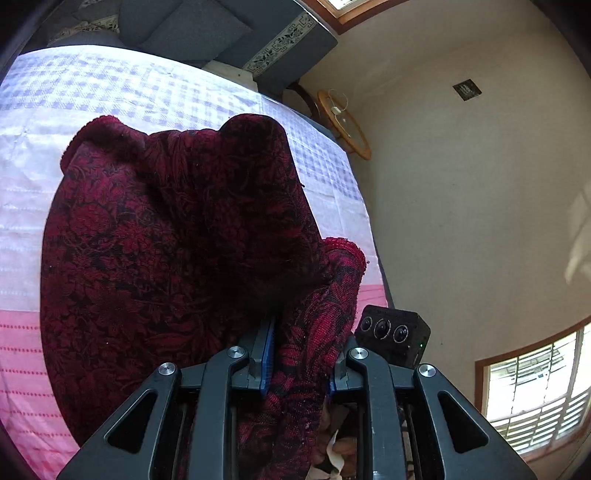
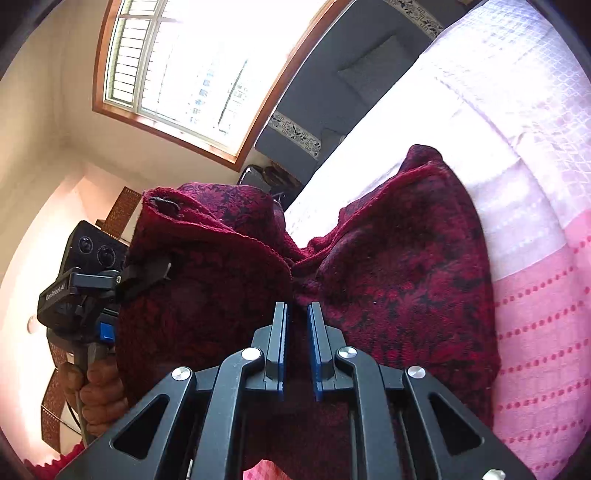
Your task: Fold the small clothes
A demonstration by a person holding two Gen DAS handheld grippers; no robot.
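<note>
A dark red garment with a black floral pattern [image 1: 177, 236] hangs lifted above the bed. My left gripper [image 1: 301, 350] is shut on a thick bunch of its edge, which fills the gap between the fingers. In the right wrist view the same garment [image 2: 399, 266] drapes down in front. My right gripper [image 2: 297, 321] is shut on a fold of it, with the jaws close together. The left gripper [image 2: 147, 273] also shows at the left of that view, clamped on the garment's other edge.
The bed [image 1: 129, 92] has a white and lilac checked cover, with a pink dotted band [image 2: 546, 314] nearer me. A dark sofa [image 1: 207, 33] stands behind the bed. A round wooden table [image 1: 345, 125] and a window [image 2: 184, 66] lie beyond.
</note>
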